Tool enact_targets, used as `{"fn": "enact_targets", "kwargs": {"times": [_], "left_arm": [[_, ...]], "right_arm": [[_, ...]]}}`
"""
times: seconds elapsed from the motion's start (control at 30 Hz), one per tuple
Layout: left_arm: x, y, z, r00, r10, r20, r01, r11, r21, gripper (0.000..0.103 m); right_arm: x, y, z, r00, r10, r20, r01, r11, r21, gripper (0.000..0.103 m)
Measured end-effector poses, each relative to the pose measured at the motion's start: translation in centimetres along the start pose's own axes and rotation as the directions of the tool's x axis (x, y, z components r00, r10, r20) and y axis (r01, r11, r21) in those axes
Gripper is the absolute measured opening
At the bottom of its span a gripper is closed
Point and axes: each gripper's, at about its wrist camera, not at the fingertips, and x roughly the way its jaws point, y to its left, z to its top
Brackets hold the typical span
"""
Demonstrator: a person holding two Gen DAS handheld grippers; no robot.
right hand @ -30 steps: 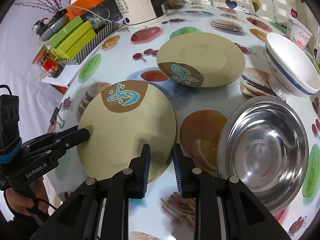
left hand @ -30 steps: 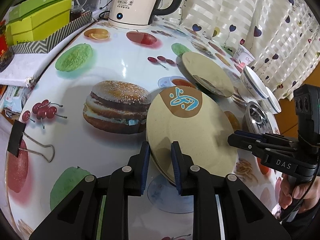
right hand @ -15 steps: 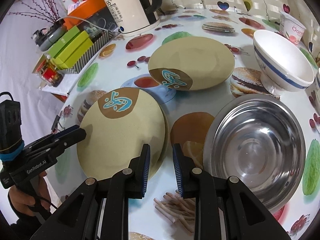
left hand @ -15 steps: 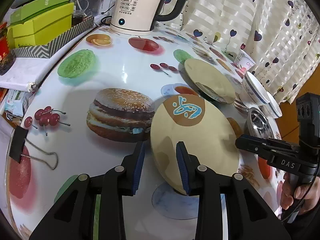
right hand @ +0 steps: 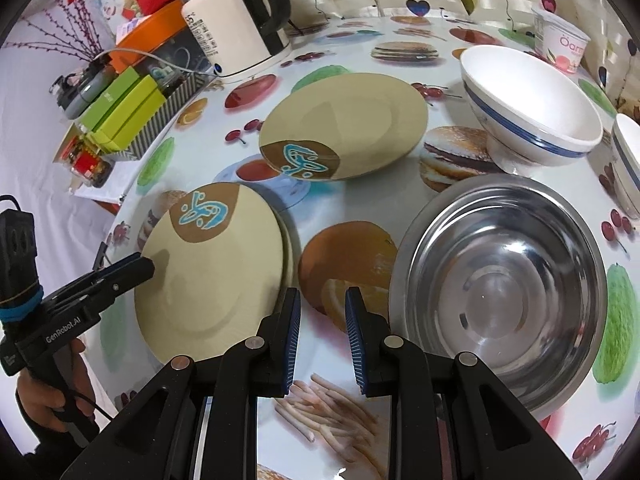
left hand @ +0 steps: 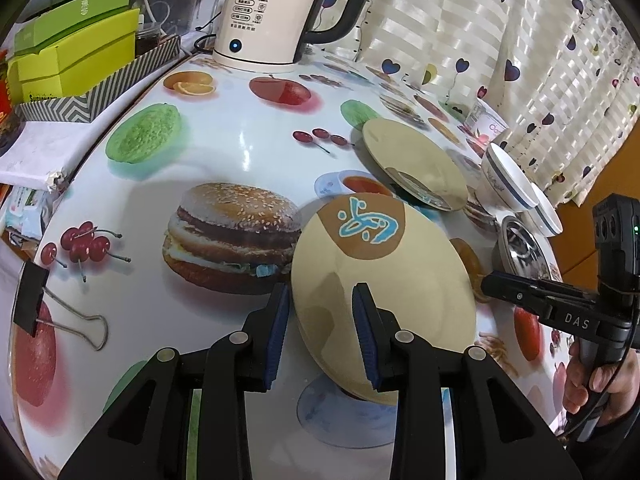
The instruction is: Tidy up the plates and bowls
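Observation:
A stack of two beige plates with a brown patch and blue mark lies on the printed tablecloth. My left gripper is open, its jaws straddling the stack's near rim without pressing it. It shows from the side in the right wrist view. A third beige plate lies farther back. My right gripper is open and empty, just right of the stack and left of a steel bowl. A white bowl with a blue stripe stands behind it.
A white kettle stands at the back. Green boxes in a striped tray sit at the back left. A yogurt cup and a second white bowl are at the right. A binder clip holds the cloth's left edge.
My left gripper has opened wider and drawn back a little from the plate stack. My right gripper has moved right, off the stack's rim, toward the steel bowl.

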Motion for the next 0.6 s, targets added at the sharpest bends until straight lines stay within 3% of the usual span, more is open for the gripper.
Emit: {"fn": "enact_targets", "kwargs": {"times": [0.6], "left_arm": [[0.6, -0.2, 1.1, 1.000, -0.004, 0.011, 0.004, 1.000, 0.016, 0.034]], "right_arm": [[0.4, 1.0, 0.7, 0.997, 0.077, 0.007, -0.077, 0.997, 0.002, 0.023]]}}
